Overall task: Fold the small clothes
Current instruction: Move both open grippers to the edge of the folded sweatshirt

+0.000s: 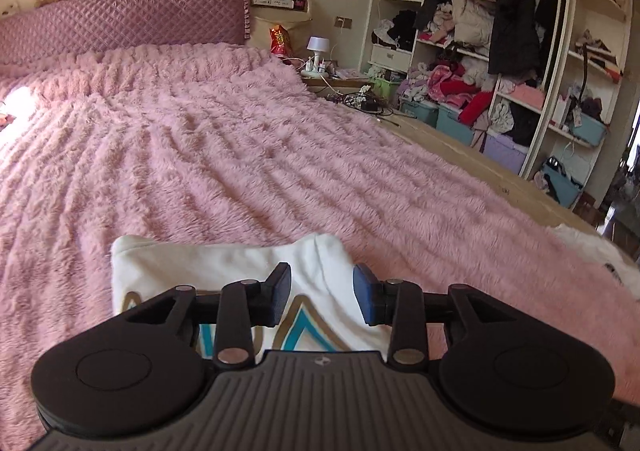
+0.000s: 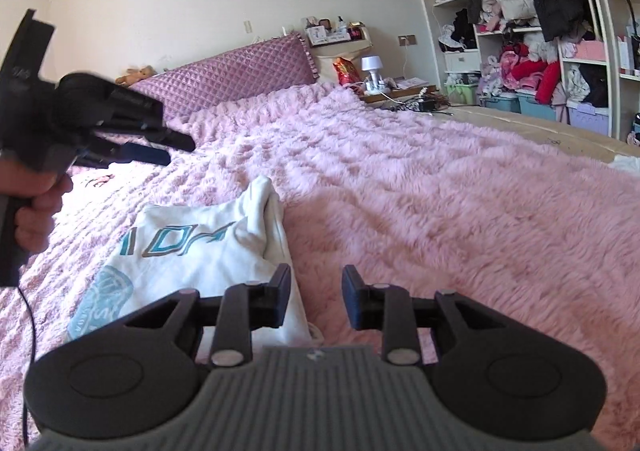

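We see a small white garment lying on the pink furry blanket, in the lower left of the right wrist view and at the bottom centre of the left wrist view, already doubled over so that teal lettering faces up. Both tools have let go of it. The left gripper hangs above the cloth with its jaws parted and nothing between the pads; in the right wrist view it appears lifted at the upper left, blurred, held by a hand. The right gripper sits low at the garment's right edge, jaws partly apart and empty — its left finger over the white cloth, its right finger over the blanket. We judge the garment to be light, limp cotton: it will sag and drag rather than keep any shape, and the deep pile under it will likely catch and slow a sliding edge. It is not fragile, so a firm pinch is safe. We would take hold at a corner or along a folded edge, both layers together — the raised hump at the far right corner offers an easy bite.
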Available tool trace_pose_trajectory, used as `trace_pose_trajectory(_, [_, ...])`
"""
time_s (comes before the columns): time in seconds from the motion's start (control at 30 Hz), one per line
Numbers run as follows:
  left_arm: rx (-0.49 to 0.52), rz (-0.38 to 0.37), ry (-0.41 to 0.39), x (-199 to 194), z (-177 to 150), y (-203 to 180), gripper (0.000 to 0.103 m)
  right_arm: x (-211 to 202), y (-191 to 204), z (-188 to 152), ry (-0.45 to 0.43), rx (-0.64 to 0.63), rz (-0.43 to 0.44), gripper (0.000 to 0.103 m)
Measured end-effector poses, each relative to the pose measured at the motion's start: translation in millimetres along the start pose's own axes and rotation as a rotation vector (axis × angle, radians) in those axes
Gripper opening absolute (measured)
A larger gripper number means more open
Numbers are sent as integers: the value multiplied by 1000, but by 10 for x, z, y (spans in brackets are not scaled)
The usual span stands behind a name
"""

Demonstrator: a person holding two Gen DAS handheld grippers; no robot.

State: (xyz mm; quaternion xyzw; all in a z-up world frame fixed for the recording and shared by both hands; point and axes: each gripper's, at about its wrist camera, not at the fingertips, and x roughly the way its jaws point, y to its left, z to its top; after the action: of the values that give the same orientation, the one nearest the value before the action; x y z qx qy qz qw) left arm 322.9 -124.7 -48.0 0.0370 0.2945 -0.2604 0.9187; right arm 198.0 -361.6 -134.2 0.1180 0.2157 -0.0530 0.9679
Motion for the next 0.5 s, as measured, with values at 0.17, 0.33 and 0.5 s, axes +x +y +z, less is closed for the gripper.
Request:
trace_pose_trajectory(0.17, [141, 170, 122, -621, -850, 19, 45, 30, 138, 46, 38, -121, 72, 25])
trace_pose_trajectory(0.33, [57, 183, 177, -739, -1307, 116, 45, 96, 269, 73, 46, -144, 83, 26])
trace_pose_trajectory(0.5, [-147, 89, 50, -699, -1184, 300, 46, 320, 563, 142, 74, -259, 125, 34])
